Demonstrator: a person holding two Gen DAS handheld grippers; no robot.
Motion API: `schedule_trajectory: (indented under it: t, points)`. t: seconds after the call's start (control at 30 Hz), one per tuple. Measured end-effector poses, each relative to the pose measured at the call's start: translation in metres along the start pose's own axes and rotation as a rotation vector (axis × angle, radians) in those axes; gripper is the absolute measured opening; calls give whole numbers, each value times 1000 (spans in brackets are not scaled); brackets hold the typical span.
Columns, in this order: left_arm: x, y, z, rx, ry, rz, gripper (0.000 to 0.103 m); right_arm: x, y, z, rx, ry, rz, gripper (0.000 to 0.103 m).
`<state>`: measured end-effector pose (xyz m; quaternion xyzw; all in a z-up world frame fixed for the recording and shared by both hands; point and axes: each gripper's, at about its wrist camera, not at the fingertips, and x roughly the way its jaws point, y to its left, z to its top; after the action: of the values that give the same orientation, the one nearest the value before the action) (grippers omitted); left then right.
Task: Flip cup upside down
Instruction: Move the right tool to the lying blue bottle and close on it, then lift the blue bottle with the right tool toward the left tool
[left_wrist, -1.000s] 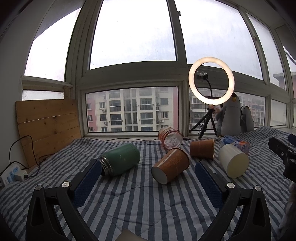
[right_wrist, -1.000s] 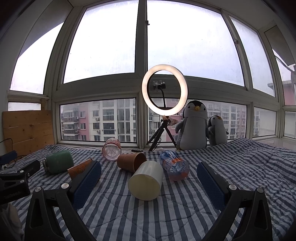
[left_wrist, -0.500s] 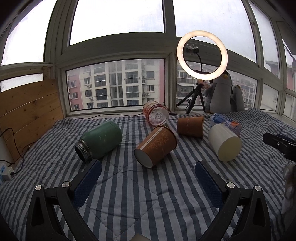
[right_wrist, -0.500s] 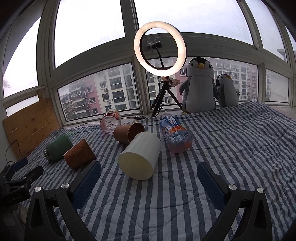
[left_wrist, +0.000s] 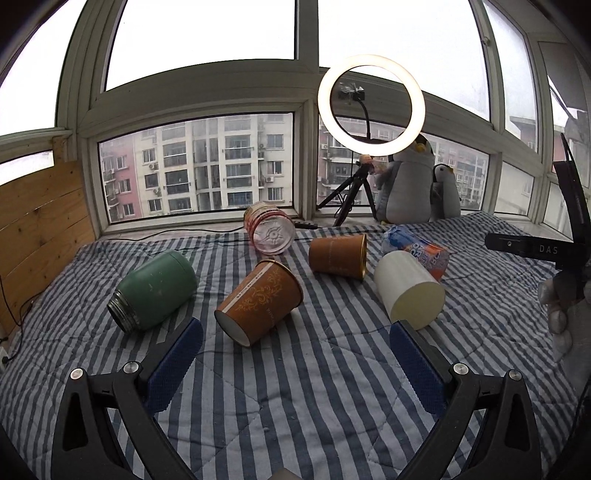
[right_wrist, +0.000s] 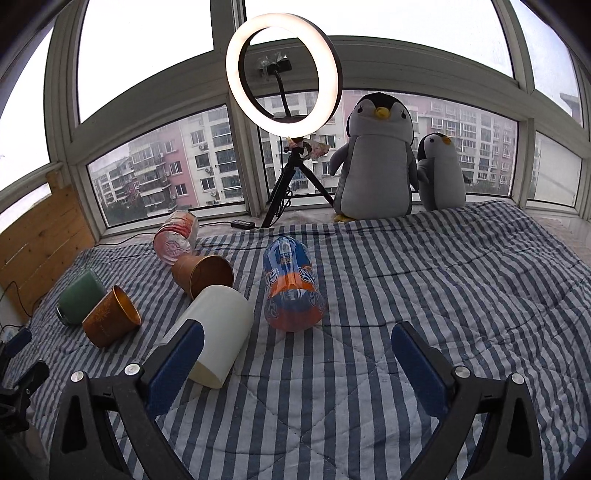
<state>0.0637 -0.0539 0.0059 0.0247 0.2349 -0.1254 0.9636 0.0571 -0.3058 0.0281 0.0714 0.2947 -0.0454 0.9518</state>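
Observation:
Several cups lie on their sides on a blue-striped quilt (left_wrist: 295, 398). An orange patterned paper cup (left_wrist: 260, 306) lies just ahead of my left gripper (left_wrist: 295, 350), which is open and empty. Beside it lie a green jar (left_wrist: 155, 290), a brown cup (left_wrist: 338, 256) and a cream cup (left_wrist: 408, 295). In the right wrist view my right gripper (right_wrist: 295, 354) is open and empty; its left finger (right_wrist: 177, 365) overlaps the cream cup (right_wrist: 218, 325). An orange-and-blue plastic cup (right_wrist: 291, 288) lies ahead of it.
A pink clear cup (left_wrist: 269, 229) lies near the window sill. A ring light on a tripod (right_wrist: 282, 74) and two plush penguins (right_wrist: 376, 158) stand at the back. A wooden board (left_wrist: 37, 221) leans at the left. The quilt's right half (right_wrist: 461, 295) holds nothing.
Both grippers have moved forward and tilted down toward the quilt, so the cups appear nearer and lower. The cups have not moved. Both stay open.

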Motion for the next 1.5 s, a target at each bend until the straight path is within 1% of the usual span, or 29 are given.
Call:
schedule_trajectory:
  t: [0.1, 0.17, 0.2, 0.23, 0.3, 0.43, 0.53, 0.6, 0.67, 0.77, 0.8, 0.83, 0.87, 0.9, 0.93, 1.07, 1.1, 1.13, 1.17, 1.27, 1.5]
  points:
    - [7, -6, -3, 7, 21, -11, 103, 16, -3, 10, -16, 22, -17, 93]
    - [11, -11, -5, 19, 34, -20, 103, 29, -9, 17, -3, 50, 4, 92]
    - [12, -13, -5, 22, 37, -24, 103, 36, -12, 20, 17, 71, 21, 89]
    - [11, -14, -6, 25, 36, -33, 103, 46, -15, 25, 39, 96, 37, 84]
    - [9, -16, -7, 23, 32, -52, 103, 61, -16, 34, 53, 129, 38, 77]
    - [8, -18, -12, 29, 15, -54, 102, 88, -12, 48, 48, 157, 28, 77]
    - [11, -17, -16, 29, 10, -64, 103, 114, -10, 58, 54, 213, 68, 77]
    - [16, -16, -17, 25, 20, -75, 103, 127, -7, 63, 52, 227, 49, 77]
    - [20, -15, -18, 23, 44, -95, 103, 141, -1, 70, 24, 242, 51, 77]
    - [16, -15, -18, 30, 26, -93, 103, 158, 7, 83, 10, 251, 42, 77]
    - [15, -15, -18, 36, 18, -92, 102, 164, 10, 87, 11, 257, 41, 75]
    - [14, -15, -18, 39, 12, -88, 102, 171, 13, 91, 8, 264, 42, 67]
    - [12, -15, -17, 39, 5, -89, 103, 178, 17, 96, -2, 274, 36, 63]
    - [11, -15, -17, 38, -2, -89, 103, 184, 21, 99, -17, 285, 27, 56]
    - [10, -14, -17, 40, -7, -85, 103, 191, 25, 102, -34, 298, 13, 53]
    - [9, -11, -16, 43, -14, -75, 102, 221, 35, 107, -97, 375, -48, 53]
    - [9, -10, -15, 39, -15, -76, 103, 229, 37, 105, -113, 407, -57, 52]
    - [8, -9, -16, 39, -18, -77, 103, 235, 37, 102, -125, 430, -66, 49]
    - [7, -9, -16, 39, -23, -77, 103, 239, 37, 99, -133, 449, -67, 49]
    - [3, -10, -15, 42, -40, -76, 102, 235, 36, 96, -141, 449, -68, 49]
    - [5, -10, -15, 43, -35, -75, 103, 215, 18, 83, -116, 507, -34, 49]
